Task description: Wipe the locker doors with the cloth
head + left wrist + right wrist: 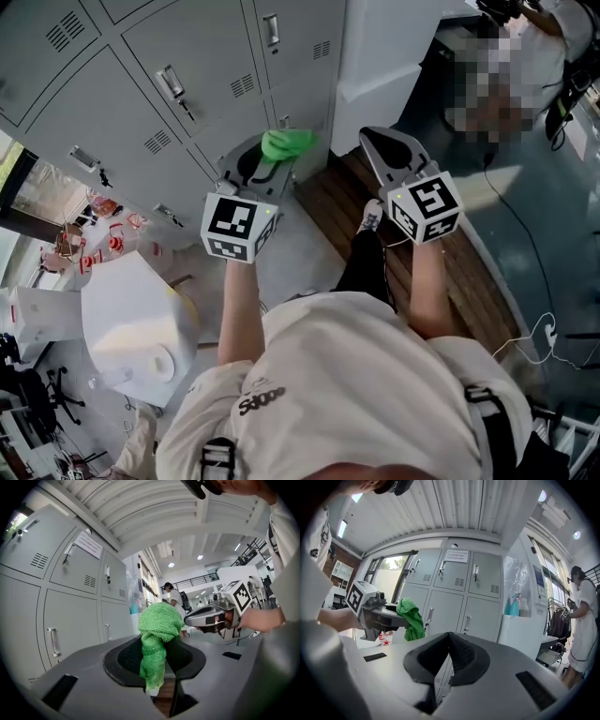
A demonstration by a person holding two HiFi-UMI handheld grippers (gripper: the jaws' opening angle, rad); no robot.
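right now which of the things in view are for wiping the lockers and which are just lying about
For the job:
green cloth, clamped in the left tool
grey locker doors
right tool, shut and empty

Just lying about:
spray bottles on the white cabinet
white box, lower left in the head view
loose white cable

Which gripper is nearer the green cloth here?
Left. The left gripper is shut on the cloth. The right gripper is shut on nothing, off to the cloth's right, clear of it.
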